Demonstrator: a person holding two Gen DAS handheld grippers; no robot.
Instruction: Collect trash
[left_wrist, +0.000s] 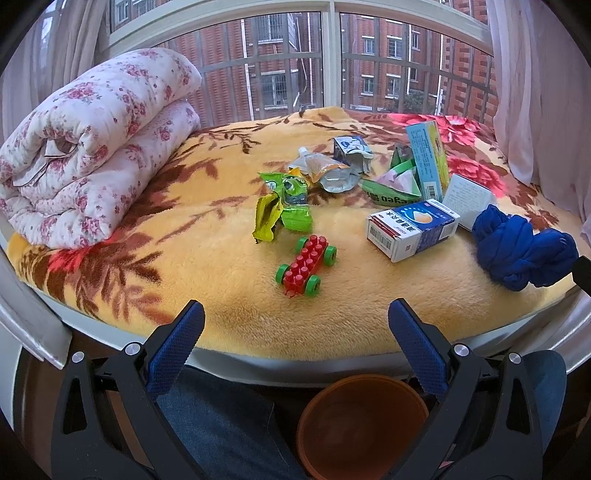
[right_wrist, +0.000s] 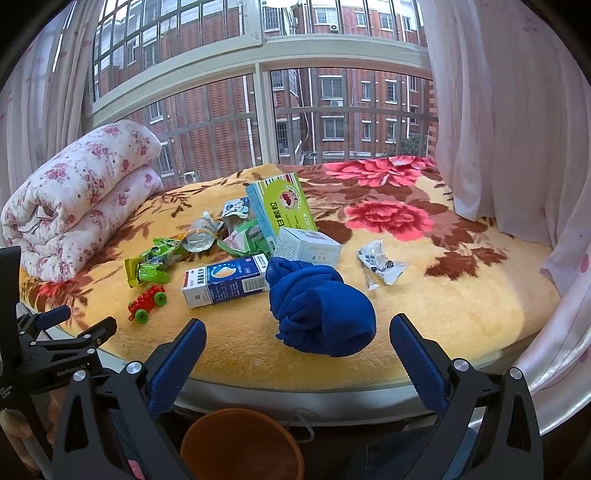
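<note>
Trash lies on a yellow floral blanket (left_wrist: 207, 266): green snack wrappers (left_wrist: 284, 205), a foil pouch (left_wrist: 327, 171), a torn blue carton (left_wrist: 351, 149), a blue-white box (left_wrist: 412, 229), a tall green-blue box (right_wrist: 279, 214), a small white box (right_wrist: 308, 247) and a white wrapper (right_wrist: 380, 267). An orange bin (left_wrist: 360, 424) stands below the bed edge, also in the right wrist view (right_wrist: 240, 445). My left gripper (left_wrist: 295, 332) is open and empty above the bed edge. My right gripper (right_wrist: 297, 347) is open and empty just before the blue cloth (right_wrist: 319, 308).
A red toy car with green wheels (left_wrist: 306, 266) and a bundled blue cloth (left_wrist: 521, 249) lie among the trash. A rolled floral quilt (left_wrist: 92, 144) fills the left. A barred window and curtains (right_wrist: 509, 110) stand behind. The left gripper shows at left in the right wrist view (right_wrist: 55, 332).
</note>
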